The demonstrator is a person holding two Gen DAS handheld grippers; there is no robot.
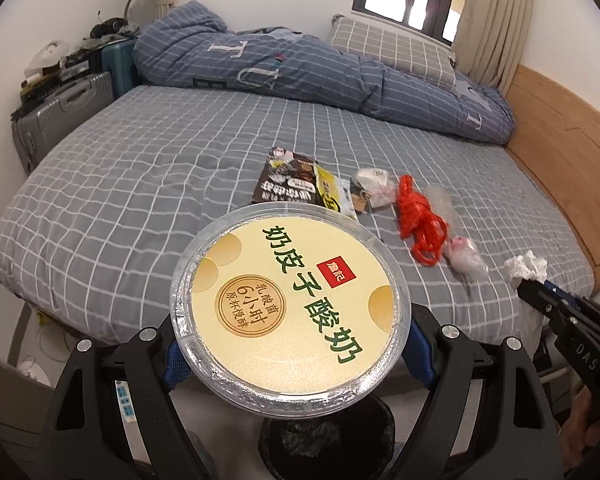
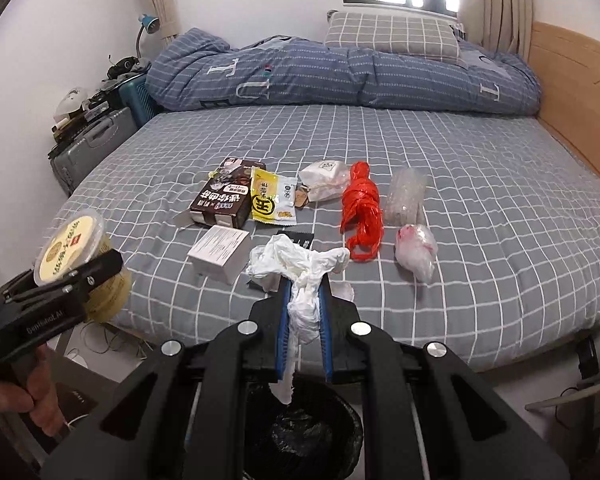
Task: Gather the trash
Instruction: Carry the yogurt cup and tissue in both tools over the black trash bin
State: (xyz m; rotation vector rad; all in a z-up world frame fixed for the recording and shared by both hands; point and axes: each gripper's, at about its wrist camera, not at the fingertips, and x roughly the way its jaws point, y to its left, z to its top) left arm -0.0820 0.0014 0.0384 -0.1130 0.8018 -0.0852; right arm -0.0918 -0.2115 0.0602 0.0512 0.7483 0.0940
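Note:
My left gripper (image 1: 296,360) is shut on a round yogurt tub (image 1: 292,304) with a cream lid, its blue pads pressing on both sides. My right gripper (image 2: 305,292) is shut on a crumpled white tissue (image 2: 296,260) whose tail hangs down. Both are held off the bed's near edge, above a black-lined bin (image 2: 300,432). On the grey checked bed (image 2: 480,240) lie a dark snack box (image 2: 226,196), a yellow sachet (image 2: 270,200), a small white box (image 2: 220,252), a red plastic bag (image 2: 362,210) and a clear bag (image 2: 416,252).
A rolled blue duvet (image 2: 340,76) and a pillow (image 2: 392,36) lie at the far end of the bed. Suitcases (image 2: 96,140) piled with clutter stand on the left. A wooden headboard (image 2: 580,92) runs along the right. A hand (image 2: 36,392) grips the left tool's handle.

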